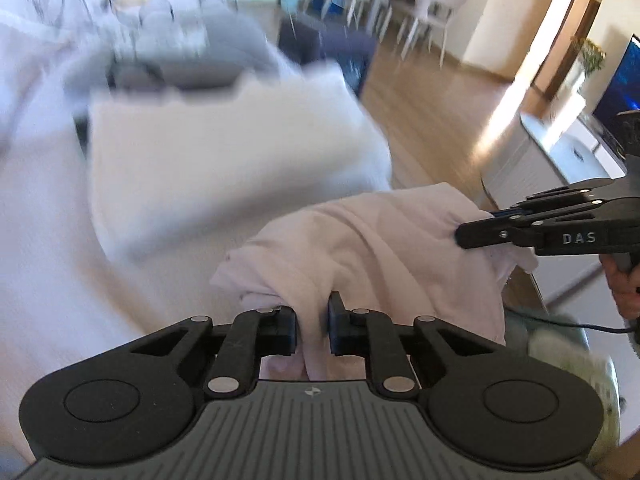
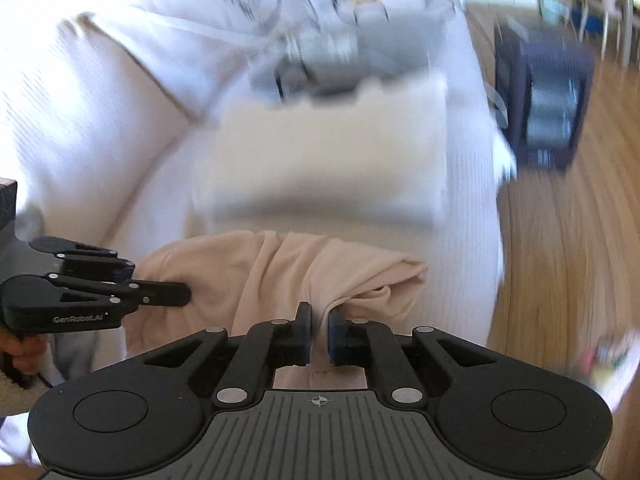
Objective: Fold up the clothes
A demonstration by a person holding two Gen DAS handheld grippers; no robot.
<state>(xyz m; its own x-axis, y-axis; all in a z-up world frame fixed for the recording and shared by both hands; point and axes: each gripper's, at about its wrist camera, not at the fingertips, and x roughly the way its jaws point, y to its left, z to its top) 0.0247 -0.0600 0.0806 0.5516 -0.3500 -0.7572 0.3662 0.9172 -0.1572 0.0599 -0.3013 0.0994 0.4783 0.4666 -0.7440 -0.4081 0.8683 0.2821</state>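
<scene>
A pale pink garment point(image 1: 372, 240) hangs bunched between my two grippers, lifted above a white ribbed sofa seat point(image 2: 468, 208). In the left wrist view my left gripper point(image 1: 312, 322) is shut on a fold of the cloth, which fills the narrow gap between the pads. My right gripper point(image 1: 476, 226) comes in from the right and pinches the garment's far edge. In the right wrist view my right gripper point(image 2: 318, 328) is shut on a pinched ridge of the pink garment point(image 2: 272, 272). My left gripper point(image 2: 176, 294) grips the cloth's left side there.
A folded white cloth point(image 1: 224, 160) lies on the seat beyond the garment, with blurred grey clothing point(image 1: 188, 52) behind it. Right of the sofa are a wooden floor point(image 1: 432, 120), a dark blue box point(image 2: 548, 112), white chairs point(image 1: 436, 4) and a low white cabinet point(image 1: 560, 148).
</scene>
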